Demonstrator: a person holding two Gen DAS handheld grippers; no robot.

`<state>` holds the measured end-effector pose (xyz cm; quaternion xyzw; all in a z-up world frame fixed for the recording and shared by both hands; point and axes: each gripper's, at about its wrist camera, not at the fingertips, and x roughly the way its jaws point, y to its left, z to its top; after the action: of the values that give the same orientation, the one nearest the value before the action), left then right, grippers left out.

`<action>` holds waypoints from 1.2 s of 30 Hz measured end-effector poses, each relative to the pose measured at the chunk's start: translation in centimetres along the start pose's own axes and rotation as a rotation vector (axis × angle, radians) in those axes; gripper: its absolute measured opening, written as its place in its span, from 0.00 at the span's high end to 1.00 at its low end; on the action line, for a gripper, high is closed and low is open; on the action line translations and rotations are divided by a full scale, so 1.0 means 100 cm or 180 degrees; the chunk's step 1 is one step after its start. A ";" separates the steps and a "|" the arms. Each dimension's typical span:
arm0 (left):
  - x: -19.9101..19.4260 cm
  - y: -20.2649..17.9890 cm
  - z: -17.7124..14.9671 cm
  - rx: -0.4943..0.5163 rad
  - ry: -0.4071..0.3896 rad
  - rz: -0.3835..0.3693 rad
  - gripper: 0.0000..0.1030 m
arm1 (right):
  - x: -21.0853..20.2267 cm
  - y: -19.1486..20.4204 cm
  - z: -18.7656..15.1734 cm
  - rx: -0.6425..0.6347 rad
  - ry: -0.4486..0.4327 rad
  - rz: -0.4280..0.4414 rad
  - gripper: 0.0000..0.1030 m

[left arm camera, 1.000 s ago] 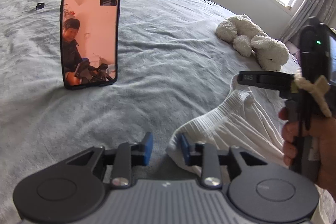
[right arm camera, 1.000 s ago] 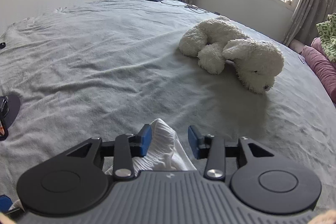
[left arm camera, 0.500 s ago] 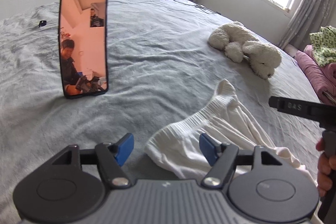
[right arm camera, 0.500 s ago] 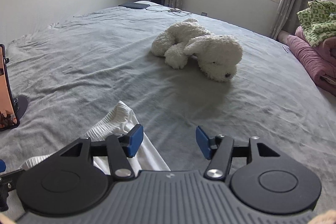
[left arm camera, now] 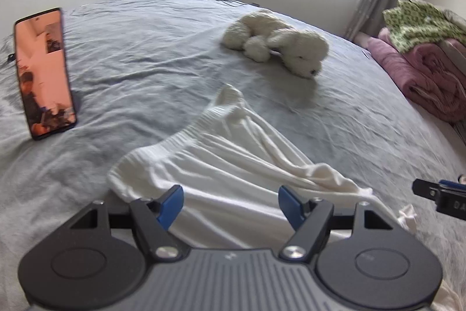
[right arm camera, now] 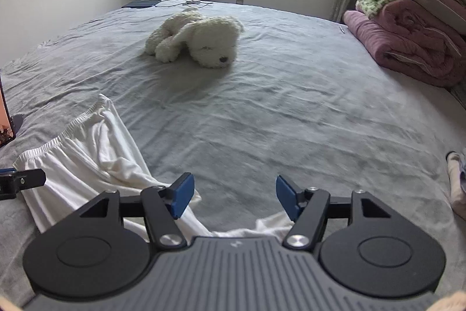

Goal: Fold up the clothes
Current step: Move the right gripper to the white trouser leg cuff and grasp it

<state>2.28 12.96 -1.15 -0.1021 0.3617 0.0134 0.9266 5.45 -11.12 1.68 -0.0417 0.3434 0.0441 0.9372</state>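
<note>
The grey bed (right arm camera: 291, 112) fills both my views, with the stack of pink and green bedding (right arm camera: 407, 28) at its right edge and the white plush dog (right arm camera: 201, 40) near the middle. The white garment (left arm camera: 233, 165) lies spread toward me, its ribbed waistband at the far end, the cloth wrinkled lengthwise. A second ago my two grippers were pinched close around the waistband; now both have pulled back to the near end. My left gripper (left arm camera: 230, 206) is spread wide over the cloth, gripping nothing; my right gripper (right arm camera: 233, 196) is equally wide, empty, above the garment's near corner. The phone (left arm camera: 43, 72) stands off left. I judge the garment laid out and released, ready for a fold.
</note>
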 end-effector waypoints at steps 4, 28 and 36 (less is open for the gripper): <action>0.003 -0.027 -0.009 0.0244 0.0051 -0.0111 0.29 | -0.013 -0.039 -0.020 0.0195 0.0090 -0.0103 0.35; 0.011 -0.071 -0.039 0.0892 -0.0028 -0.0104 0.30 | -0.011 -0.142 -0.087 0.0980 0.0611 0.0138 0.35; 0.018 -0.064 -0.031 0.0685 0.0073 -0.0178 0.30 | 0.002 -0.123 -0.076 0.1248 0.0700 0.0282 0.34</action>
<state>2.21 5.97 -3.46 -0.0122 0.3687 -0.0525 0.9280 2.13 -24.16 -3.66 0.1517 0.4470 0.0128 0.8815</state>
